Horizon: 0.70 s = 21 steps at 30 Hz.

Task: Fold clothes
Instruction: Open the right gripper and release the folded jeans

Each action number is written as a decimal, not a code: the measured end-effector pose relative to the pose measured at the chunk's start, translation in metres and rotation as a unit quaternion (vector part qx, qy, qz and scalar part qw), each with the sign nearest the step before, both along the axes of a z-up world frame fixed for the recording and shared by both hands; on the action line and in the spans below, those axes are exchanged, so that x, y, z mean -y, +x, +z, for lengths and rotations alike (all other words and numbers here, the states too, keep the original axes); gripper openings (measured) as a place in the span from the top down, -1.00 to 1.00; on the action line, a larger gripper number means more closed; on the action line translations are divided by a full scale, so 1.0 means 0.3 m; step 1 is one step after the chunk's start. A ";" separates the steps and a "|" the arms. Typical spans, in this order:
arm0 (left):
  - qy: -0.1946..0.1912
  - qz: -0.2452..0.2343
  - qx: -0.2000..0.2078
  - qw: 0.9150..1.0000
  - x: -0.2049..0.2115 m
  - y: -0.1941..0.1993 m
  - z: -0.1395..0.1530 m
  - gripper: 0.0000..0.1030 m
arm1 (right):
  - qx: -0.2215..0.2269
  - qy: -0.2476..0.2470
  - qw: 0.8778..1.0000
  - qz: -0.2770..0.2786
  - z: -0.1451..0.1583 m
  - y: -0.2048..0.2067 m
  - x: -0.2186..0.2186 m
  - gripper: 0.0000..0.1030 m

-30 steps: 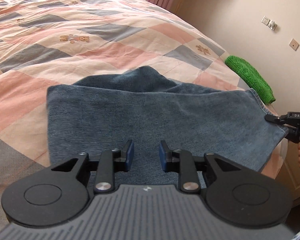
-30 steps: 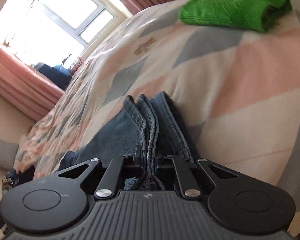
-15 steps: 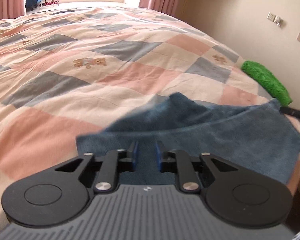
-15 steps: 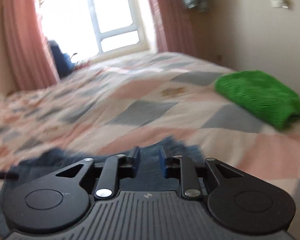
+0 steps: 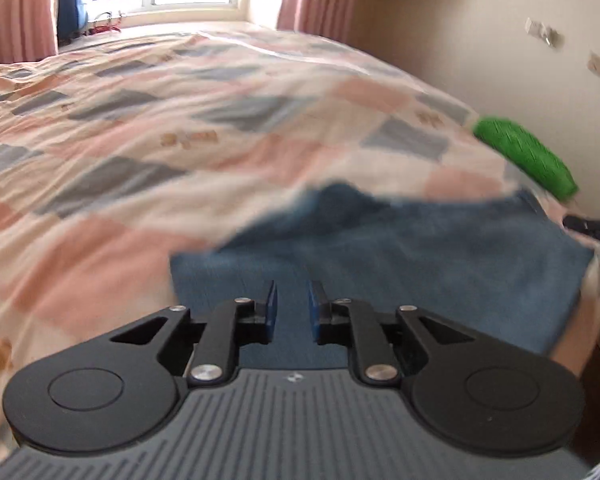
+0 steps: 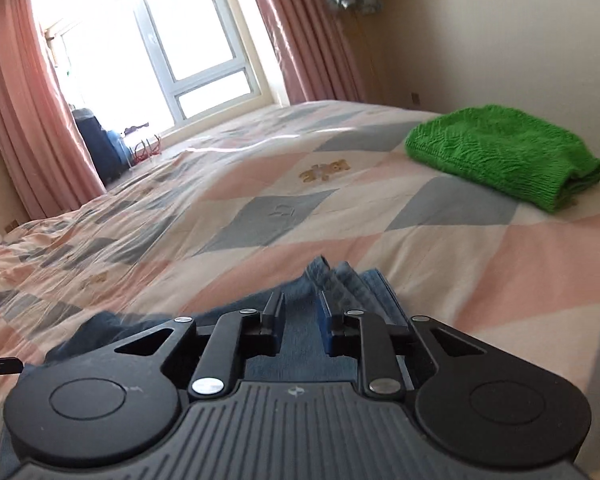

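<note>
Blue denim garment [image 5: 400, 256] folded flat, lower centre of frame on the patchwork quilt [image 5: 140, 140]; fold looks near done.
Left gripper [image 5: 291, 304]: jaws have just been opening, narrow gap, nothing between. Right gripper [image 6: 300, 312]: slightly parted, empty. Count: one denim piece, one folded green knit [image 6: 500, 152] upper right; further pieces, none seen.

Left tool [image 5: 291, 307], jaws slightly apart, above blue garment [image 5: 420, 256] on bed [image 5: 140, 140].

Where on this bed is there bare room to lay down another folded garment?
Free: the quilt between the green sweater and the window, and left of the jeans. Crowded: the near right corner, where the jeans and sweater lie.
</note>
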<state>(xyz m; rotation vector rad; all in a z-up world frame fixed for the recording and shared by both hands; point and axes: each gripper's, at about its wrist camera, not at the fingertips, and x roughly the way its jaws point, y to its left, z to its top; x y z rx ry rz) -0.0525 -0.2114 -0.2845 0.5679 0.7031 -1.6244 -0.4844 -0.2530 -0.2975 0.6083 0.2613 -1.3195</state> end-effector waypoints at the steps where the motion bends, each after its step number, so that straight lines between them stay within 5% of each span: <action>1: 0.017 0.002 0.003 1.000 -0.027 -0.010 -0.034 0.71 | -0.022 0.000 1.000 -0.002 -0.019 0.004 -0.030 0.54; 3: 0.044 0.015 0.014 0.999 -0.051 -0.017 -0.114 0.66 | -0.064 0.016 0.998 -0.001 -0.075 0.008 -0.068 0.53; 5: 0.048 0.039 0.005 0.998 -0.063 -0.015 -0.113 0.68 | -0.051 0.038 0.998 0.000 -0.140 -0.012 -0.060 0.56; 13: 0.045 0.037 -0.016 0.998 -0.181 -0.077 0.008 0.57 | -0.043 -0.001 0.999 -0.003 -0.002 0.049 -0.162 0.49; 18: 0.068 0.043 -0.018 0.997 -0.189 -0.079 -0.095 0.47 | -0.068 0.035 0.997 0.005 -0.096 0.116 -0.210 0.34; 21: 0.078 0.064 -0.023 0.995 -0.187 -0.068 -0.061 0.51 | -0.057 0.051 0.997 -0.010 -0.123 0.122 -0.204 0.33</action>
